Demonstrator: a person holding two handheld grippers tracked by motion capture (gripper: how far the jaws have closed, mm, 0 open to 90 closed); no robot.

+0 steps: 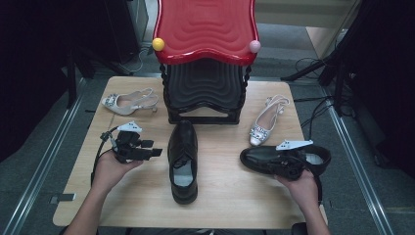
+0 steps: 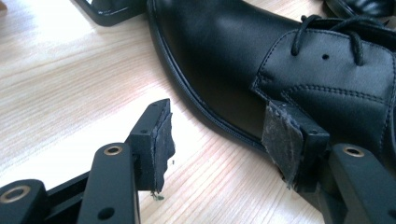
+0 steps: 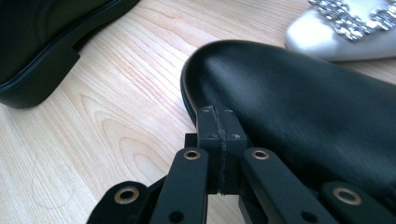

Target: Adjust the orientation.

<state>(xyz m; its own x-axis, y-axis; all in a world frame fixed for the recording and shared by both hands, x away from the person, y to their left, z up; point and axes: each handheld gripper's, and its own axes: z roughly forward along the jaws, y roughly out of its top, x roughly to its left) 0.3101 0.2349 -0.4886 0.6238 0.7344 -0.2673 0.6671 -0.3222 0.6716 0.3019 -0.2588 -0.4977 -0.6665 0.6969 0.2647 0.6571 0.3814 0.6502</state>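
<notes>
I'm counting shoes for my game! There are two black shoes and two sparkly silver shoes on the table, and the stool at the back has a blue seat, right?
Nearly. The shoe count holds: two black shoes and two silver ones. But the high view shows the stool's seat is red, not blue.

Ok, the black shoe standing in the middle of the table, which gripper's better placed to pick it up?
Probably the left. The left gripper is open right beside the middle black shoe, its jaws spread at the shoe's side. The right gripper is shut, up against the other black shoe.
</notes>
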